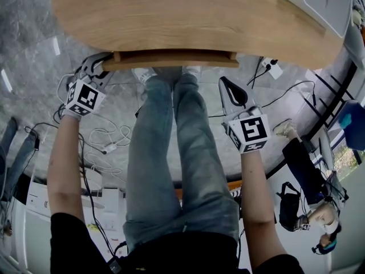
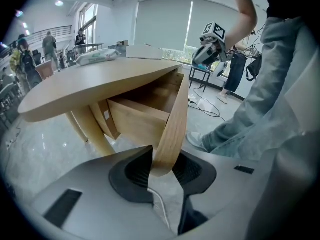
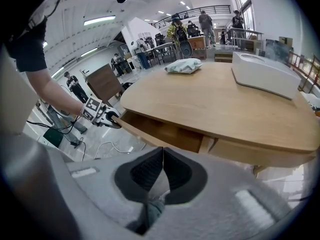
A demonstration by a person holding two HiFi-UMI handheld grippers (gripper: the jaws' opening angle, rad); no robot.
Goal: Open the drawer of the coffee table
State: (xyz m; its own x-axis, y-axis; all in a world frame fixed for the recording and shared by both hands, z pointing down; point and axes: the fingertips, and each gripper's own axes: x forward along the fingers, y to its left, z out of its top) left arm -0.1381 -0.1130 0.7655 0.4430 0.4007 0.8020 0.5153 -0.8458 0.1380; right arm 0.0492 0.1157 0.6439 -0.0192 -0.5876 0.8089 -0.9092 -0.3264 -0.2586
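Jaws of my left hand-held gripper (image 2: 162, 166) pinch the thin front panel of the light wooden drawer (image 2: 172, 119), partly out from under the oval pale-wood table (image 2: 95, 81), giving me a pulling hold, while my right hand-held gripper (image 3: 162, 170) waits beyond, closed on nothing.

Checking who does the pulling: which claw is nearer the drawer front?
Left. The left claw is clamped on one end of the drawer front. The right claw is shut and empty, short of the drawer front's other end and not touching it.
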